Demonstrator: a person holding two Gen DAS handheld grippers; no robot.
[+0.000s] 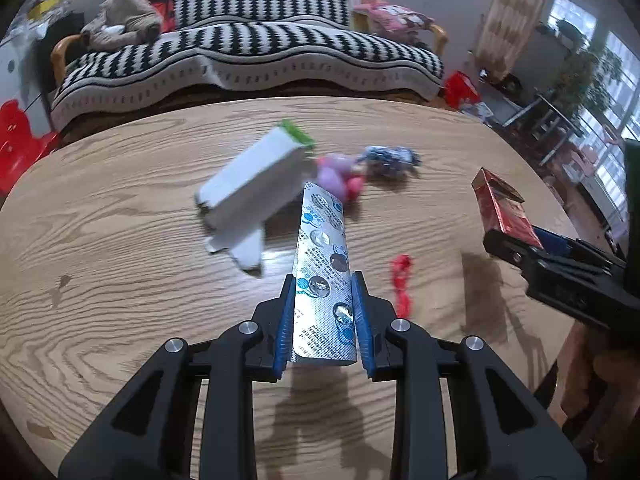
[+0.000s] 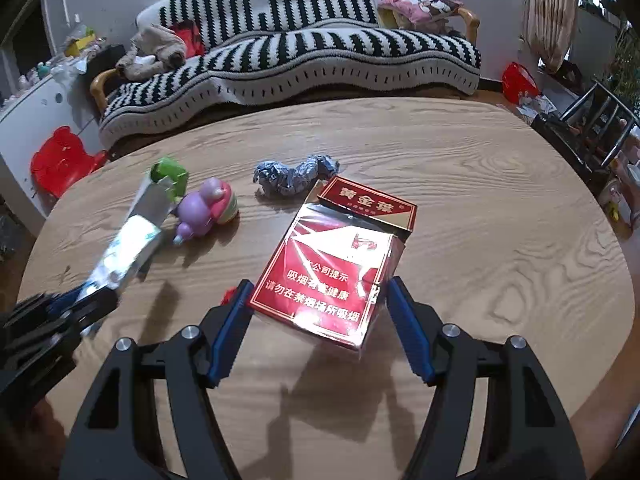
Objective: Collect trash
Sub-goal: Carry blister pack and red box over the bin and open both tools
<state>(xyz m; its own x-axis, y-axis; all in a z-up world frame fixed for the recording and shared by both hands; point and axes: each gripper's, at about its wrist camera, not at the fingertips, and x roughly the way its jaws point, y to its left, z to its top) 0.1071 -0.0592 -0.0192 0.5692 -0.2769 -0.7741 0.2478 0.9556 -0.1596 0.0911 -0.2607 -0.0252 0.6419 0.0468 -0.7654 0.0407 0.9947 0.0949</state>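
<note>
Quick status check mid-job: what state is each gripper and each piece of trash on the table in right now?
left gripper: shut on the blister pack
blister pack: held off the table, some pockets punched out
right gripper: shut on the cigarette pack
cigarette pack: gripped, lid flipped open
white carton: lying on table, end flaps open
crumpled wrapper: lying on table
toy figure: tipped on its side

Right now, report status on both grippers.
Left gripper shut on silver foil blister strip. Right gripper clamps red cigarette pack. Crumpled blue wrapper remains on table.
</note>
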